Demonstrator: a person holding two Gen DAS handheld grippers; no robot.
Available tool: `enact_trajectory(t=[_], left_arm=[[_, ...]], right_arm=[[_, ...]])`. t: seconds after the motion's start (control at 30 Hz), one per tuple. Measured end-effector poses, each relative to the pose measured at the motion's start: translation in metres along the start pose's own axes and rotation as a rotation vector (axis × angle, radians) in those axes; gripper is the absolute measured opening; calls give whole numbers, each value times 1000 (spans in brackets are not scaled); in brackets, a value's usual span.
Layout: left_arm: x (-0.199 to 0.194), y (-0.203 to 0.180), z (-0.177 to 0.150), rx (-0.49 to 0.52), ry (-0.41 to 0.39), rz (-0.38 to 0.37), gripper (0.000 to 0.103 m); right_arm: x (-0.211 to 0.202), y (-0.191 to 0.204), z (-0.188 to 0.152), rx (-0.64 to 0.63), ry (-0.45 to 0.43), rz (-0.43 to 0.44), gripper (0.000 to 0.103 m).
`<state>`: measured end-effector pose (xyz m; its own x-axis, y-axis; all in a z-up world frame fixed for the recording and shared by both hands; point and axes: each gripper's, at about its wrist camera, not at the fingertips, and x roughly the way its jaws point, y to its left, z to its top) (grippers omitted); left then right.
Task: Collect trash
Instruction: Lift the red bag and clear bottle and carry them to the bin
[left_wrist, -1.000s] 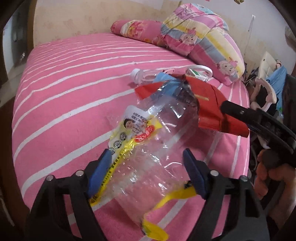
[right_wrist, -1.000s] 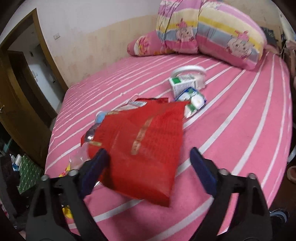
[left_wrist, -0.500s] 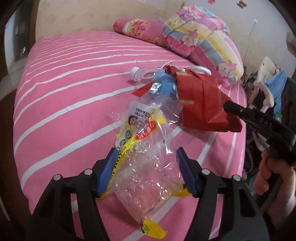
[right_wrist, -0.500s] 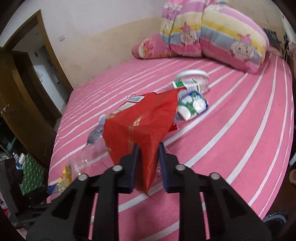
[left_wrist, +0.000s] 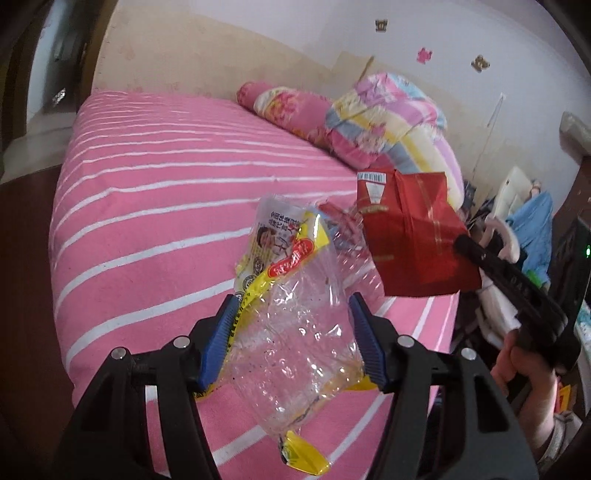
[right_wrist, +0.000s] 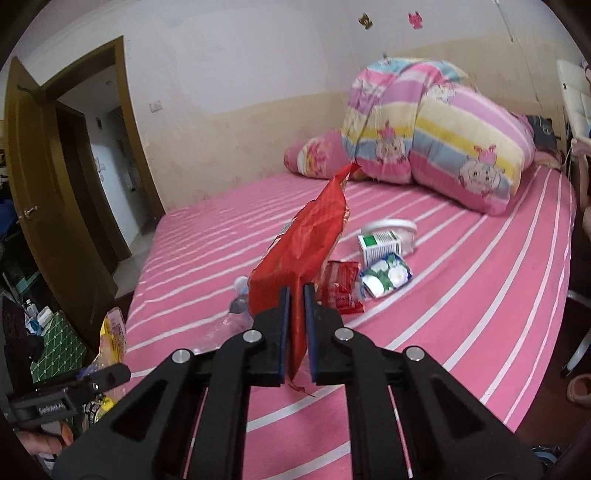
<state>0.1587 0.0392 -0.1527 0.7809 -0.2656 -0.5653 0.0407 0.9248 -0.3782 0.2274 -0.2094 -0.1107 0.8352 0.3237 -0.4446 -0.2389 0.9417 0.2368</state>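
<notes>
My left gripper (left_wrist: 291, 325) is shut on a clear plastic bag with a yellow printed strip (left_wrist: 295, 317) and holds it lifted above the pink striped bed (left_wrist: 155, 206). My right gripper (right_wrist: 297, 295) is shut on a red foil bag (right_wrist: 303, 243), raised off the bed; the red bag also shows in the left wrist view (left_wrist: 413, 236). On the bed lie a clear bottle (right_wrist: 236, 310), a small red wrapper (right_wrist: 341, 288), a green and white box (right_wrist: 378, 247), a green tissue pack (right_wrist: 386, 275) and a white round lid (right_wrist: 391, 225).
A folded striped quilt (right_wrist: 436, 140) and a pink pillow (right_wrist: 314, 151) lie at the head of the bed. A brown door (right_wrist: 44, 206) stands open on the left. Clutter and a white chair (left_wrist: 517, 206) stand past the bed's right side.
The right gripper closed on the red bag and lifted it. The left gripper closed on the clear bag and raised it off the bed.
</notes>
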Motion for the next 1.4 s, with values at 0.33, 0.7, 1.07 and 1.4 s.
enact_trajectory(t=[0.33,0.7,1.07,1.4], left_arm=[[-41,-29,7,-31,-77,-83,59],[-73,-113,-7,-6,-73,-247,59],[-57,-219,-57,77,57,-402,59],[22,-285,-122,77,315,-488,59]], right_arm=[[-56,16,9,-55,-51,4,9],[-171,-18,1,-42,-117,-71,9],[-263,-83,-43,3,-107,-231,9],[-293,-147,-110,63,4,-375,9]])
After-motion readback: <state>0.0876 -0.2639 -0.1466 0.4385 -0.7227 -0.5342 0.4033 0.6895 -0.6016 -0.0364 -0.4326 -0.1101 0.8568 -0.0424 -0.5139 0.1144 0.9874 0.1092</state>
